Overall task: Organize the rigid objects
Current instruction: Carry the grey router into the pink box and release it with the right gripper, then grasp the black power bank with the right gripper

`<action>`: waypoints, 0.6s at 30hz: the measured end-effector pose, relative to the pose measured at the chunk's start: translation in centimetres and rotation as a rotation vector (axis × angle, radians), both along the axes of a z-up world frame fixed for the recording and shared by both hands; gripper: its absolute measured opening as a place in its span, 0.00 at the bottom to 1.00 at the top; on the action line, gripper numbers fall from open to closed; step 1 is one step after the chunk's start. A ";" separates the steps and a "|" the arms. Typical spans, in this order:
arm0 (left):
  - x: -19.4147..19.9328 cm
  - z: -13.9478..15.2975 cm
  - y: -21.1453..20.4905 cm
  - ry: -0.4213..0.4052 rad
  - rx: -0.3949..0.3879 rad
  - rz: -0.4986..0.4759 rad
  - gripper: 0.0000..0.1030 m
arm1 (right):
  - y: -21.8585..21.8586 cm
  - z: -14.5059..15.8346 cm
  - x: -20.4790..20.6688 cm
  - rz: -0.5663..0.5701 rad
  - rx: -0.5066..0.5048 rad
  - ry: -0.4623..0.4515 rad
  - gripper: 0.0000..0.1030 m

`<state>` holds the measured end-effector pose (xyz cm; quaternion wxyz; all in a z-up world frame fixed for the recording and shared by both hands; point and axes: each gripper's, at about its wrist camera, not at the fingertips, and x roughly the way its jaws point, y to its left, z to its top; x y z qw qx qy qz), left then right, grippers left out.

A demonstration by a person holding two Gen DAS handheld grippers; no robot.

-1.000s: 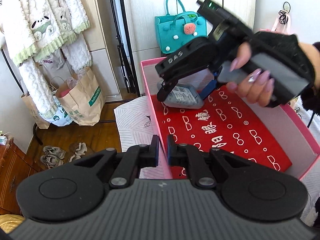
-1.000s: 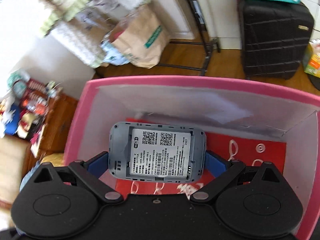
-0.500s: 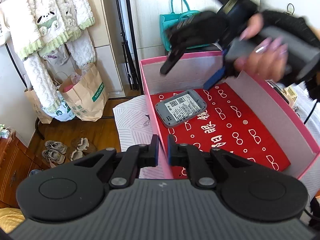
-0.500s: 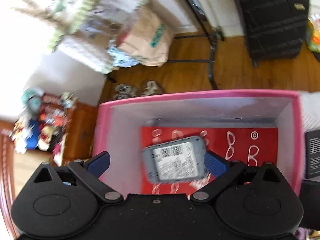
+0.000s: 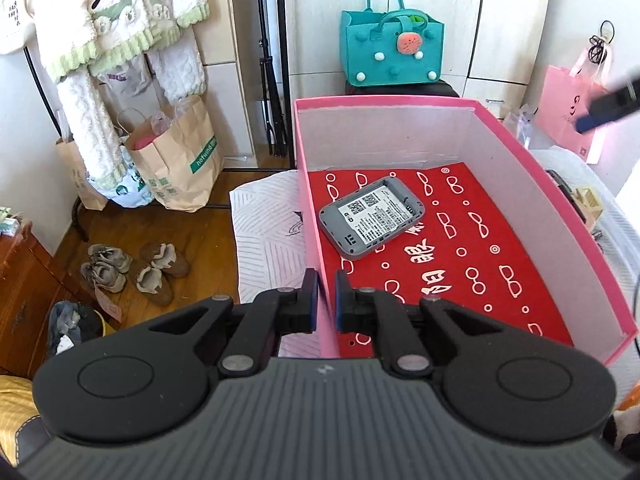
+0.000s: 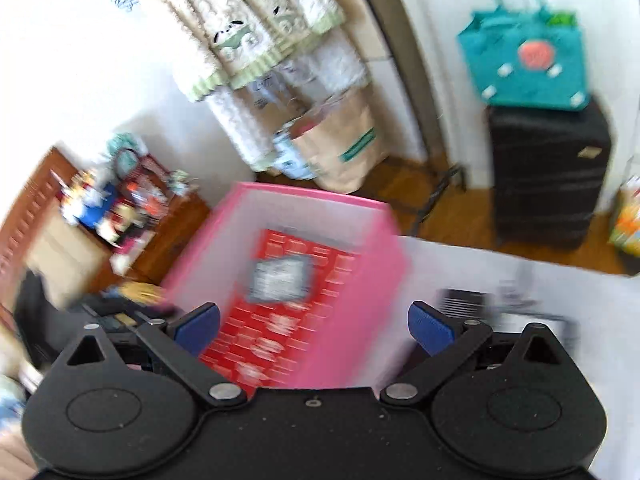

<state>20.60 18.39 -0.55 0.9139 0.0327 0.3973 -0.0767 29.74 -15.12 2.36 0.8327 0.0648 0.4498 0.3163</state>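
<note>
A grey pocket router (image 5: 371, 216) with a white label lies flat on the red patterned floor of the pink box (image 5: 560, 208), near its far left side. It also shows blurred in the right wrist view (image 6: 280, 280). My left gripper (image 5: 326, 298) is shut on the box's near left wall. My right gripper (image 6: 314, 326) is open and empty, raised above and to the right of the box (image 6: 384, 280); one blue-tipped finger (image 5: 608, 110) shows at the right edge of the left wrist view.
A teal bag (image 5: 392, 52) sits on a black suitcase (image 6: 548, 180) behind the box. Paper bags (image 5: 176, 160) and shoes (image 5: 132, 272) are on the wooden floor to the left. A pink gift bag (image 5: 568, 112) hangs at right. Small items (image 5: 584, 204) lie right of the box.
My right gripper opened, left the router on the box floor, then rose and pulled away to the right. The left gripper stayed clamped on the box wall.
</note>
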 end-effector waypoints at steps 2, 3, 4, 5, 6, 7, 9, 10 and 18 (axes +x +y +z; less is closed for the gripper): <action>0.1 -0.2 -0.2 0.007 0.003 0.012 0.07 | -1.9 -1.1 -1.3 0.023 -0.067 -0.072 0.99; 0.2 -0.2 -0.2 0.011 0.005 0.017 0.07 | -2.6 -1.7 -1.7 0.035 -0.108 -0.108 0.99; 0.2 -0.2 -0.3 0.011 0.008 0.021 0.07 | -3.0 -2.3 -2.2 0.048 -0.153 -0.146 0.99; 0.2 -0.3 -0.4 0.012 0.009 0.026 0.07 | -3.2 -2.8 -2.6 0.063 -0.191 -0.180 0.99; 0.2 -0.4 -0.4 0.014 0.008 0.033 0.07 | -3.7 -3.2 -2.9 0.080 -0.215 -0.204 0.99; 0.2 -0.5 -0.4 0.016 0.007 0.041 0.07 | -4.1 -3.6 -3.1 0.096 -0.229 -0.222 0.99; 0.2 -0.5 -0.5 0.021 0.001 0.053 0.07 | -4.4 -4.1 -3.2 0.137 -0.241 -0.255 0.98; 0.2 -0.5 -0.5 0.021 -0.002 0.057 0.07 | -4.6 -4.3 -3.2 0.167 -0.247 -0.273 0.98; 0.5 -0.7 -1.0 0.032 0.014 0.074 0.07 | -1.2 -5.9 -1.2 0.435 -0.446 -0.402 0.86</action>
